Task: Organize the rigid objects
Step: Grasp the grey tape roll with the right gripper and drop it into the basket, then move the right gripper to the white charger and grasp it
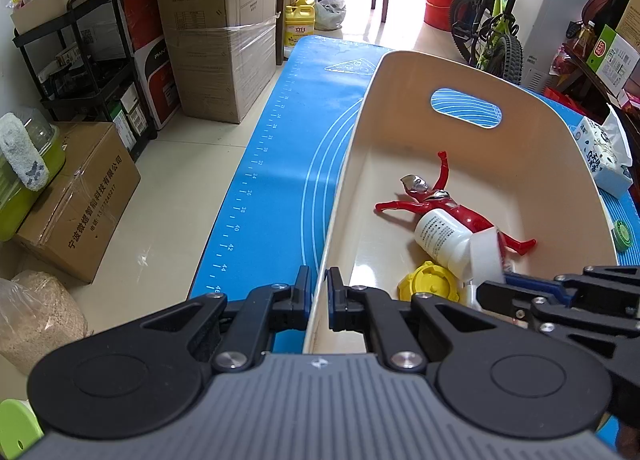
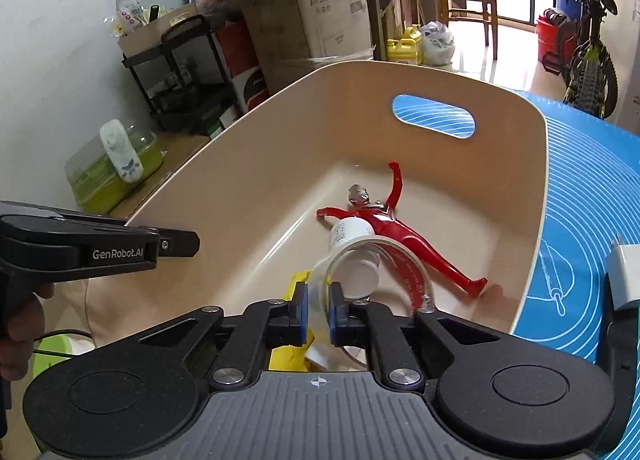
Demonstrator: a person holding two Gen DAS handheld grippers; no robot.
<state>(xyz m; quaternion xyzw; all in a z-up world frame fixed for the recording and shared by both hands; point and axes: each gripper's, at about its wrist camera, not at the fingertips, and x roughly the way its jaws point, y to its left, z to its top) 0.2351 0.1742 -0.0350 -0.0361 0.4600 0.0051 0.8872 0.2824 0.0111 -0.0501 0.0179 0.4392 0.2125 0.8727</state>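
Left gripper (image 1: 319,296): fingers clamped on left wall of cream bin (image 1: 348,164). Ahead, inside bin: red figure (image 1: 452,208), white bottle (image 1: 444,236), yellow lid (image 1: 428,280). Right gripper (image 2: 318,314): fingers closed on clear tape roll (image 2: 376,260) over bin.

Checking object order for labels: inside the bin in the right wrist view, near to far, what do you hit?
Tape roll held in the right gripper → white bottle → red figure's head → its raised fist → handle cutout in the bin's far wall.
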